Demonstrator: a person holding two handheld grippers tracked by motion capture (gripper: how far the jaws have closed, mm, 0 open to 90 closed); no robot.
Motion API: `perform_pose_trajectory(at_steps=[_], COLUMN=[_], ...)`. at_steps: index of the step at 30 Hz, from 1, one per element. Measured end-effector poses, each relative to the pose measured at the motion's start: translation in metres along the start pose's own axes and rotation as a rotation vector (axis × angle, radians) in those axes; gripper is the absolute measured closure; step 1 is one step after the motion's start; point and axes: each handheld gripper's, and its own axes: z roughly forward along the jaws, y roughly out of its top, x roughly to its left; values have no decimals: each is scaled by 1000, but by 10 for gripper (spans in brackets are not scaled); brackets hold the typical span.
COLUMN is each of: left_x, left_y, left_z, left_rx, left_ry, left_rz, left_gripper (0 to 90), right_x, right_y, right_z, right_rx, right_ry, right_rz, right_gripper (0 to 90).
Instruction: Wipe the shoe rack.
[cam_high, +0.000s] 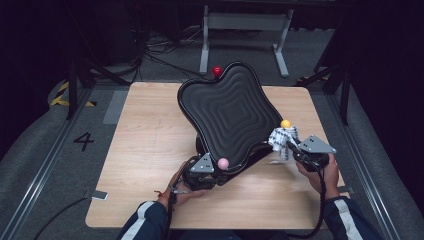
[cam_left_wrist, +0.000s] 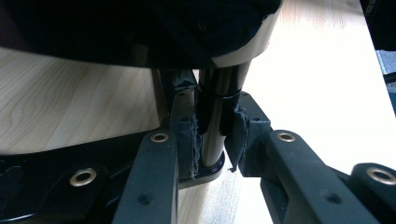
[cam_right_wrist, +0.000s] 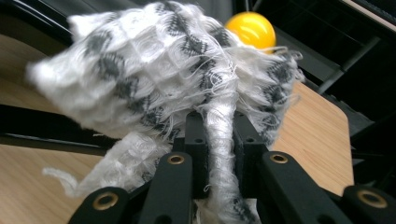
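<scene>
Pale wood-grain table (cam_high: 150, 150), smooth and matt, washed to glare in the left gripper view. Black tray (cam_high: 230, 112) of matt plastic or rubber, ridged in concentric waves. Polished metal post (cam_left_wrist: 212, 135), glossy, clamped between frayed dark fabric pads (cam_left_wrist: 187, 135). Waffle-weave cloth (cam_right_wrist: 163, 79), white with grey checks, soft, rough, loose threads at the edges. Glossy yellow ball (cam_right_wrist: 251, 29), smooth; pink ball (cam_high: 223, 163) and red ball (cam_high: 217, 71) likewise smooth. Matt black plastic jaws with brass-coloured rivets on the right gripper (cam_right_wrist: 219, 140).
</scene>
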Motion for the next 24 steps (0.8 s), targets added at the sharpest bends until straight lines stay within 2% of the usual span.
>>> perform_pose_trajectory(at_steps=[5,12,24], left_x=[-1,0,-2], left_y=[0,0,0], left_z=[1,1,1], left_rx=[-3,-4,1], left_ry=[-5,-6,4], left_rz=[6,8,16], left_gripper=[735,735,735], right_x=[18,40,94], right_y=[14,29,52], right_z=[-5,-6,-18], right_rx=[-36,-73,-104], right_ry=[30,83,232], right_rz=[-52,-84,-198], right_gripper=[795,794,794])
